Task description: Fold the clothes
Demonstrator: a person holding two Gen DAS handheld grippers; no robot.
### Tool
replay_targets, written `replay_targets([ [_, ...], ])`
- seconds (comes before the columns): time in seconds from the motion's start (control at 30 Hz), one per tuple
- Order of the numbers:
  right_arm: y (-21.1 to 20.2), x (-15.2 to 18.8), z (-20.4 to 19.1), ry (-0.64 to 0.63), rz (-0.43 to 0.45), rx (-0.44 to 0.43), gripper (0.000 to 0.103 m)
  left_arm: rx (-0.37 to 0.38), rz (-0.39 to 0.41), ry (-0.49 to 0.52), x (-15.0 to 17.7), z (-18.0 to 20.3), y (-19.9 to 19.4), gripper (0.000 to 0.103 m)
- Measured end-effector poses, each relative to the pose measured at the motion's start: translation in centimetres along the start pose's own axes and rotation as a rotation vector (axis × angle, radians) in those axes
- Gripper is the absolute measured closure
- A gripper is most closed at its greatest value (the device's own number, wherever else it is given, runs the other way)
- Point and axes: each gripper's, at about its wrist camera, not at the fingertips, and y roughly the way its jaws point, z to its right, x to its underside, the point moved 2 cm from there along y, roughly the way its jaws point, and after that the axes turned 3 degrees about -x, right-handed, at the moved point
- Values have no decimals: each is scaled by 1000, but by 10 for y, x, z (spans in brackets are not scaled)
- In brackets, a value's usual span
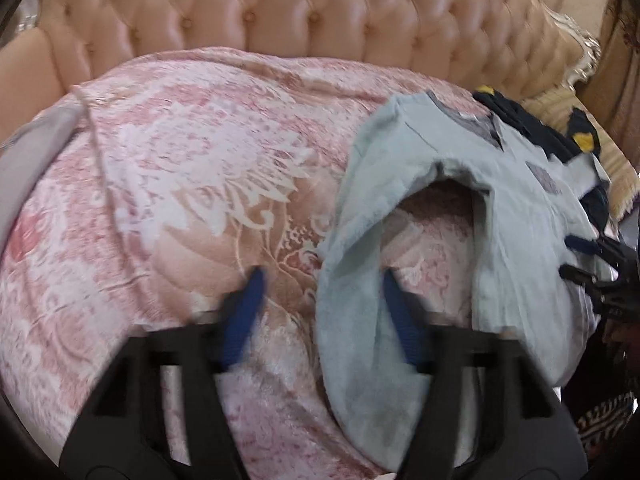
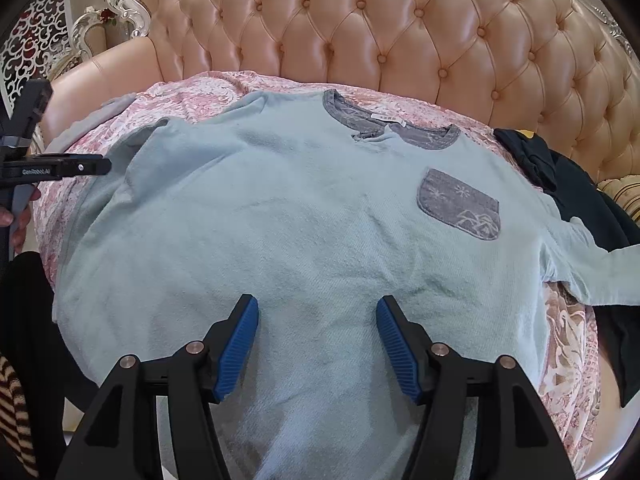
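A light blue long-sleeved shirt with a grey collar and a grey chest pocket lies spread front-up on a pink patterned blanket. My right gripper is open and empty above the shirt's lower middle. My left gripper is open and empty over the shirt's left sleeve, which curves across the blanket; its right finger overlaps the sleeve. In the right wrist view the left gripper shows at the shirt's left shoulder. The right gripper shows at the right edge of the left wrist view.
A tufted peach sofa back rises behind the blanket. A dark navy garment with yellow marks lies at the shirt's right, also in the left wrist view. A grey cloth lies at the left edge.
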Motion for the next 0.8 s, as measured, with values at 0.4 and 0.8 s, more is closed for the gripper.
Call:
replay_targets([
  [0.4, 2, -1, 0, 4, 0, 8, 36, -28, -17, 59, 16, 13, -1, 95],
  [0.8, 1, -1, 2, 6, 8, 5, 33, -268, 63, 314, -29, 43, -59, 99],
])
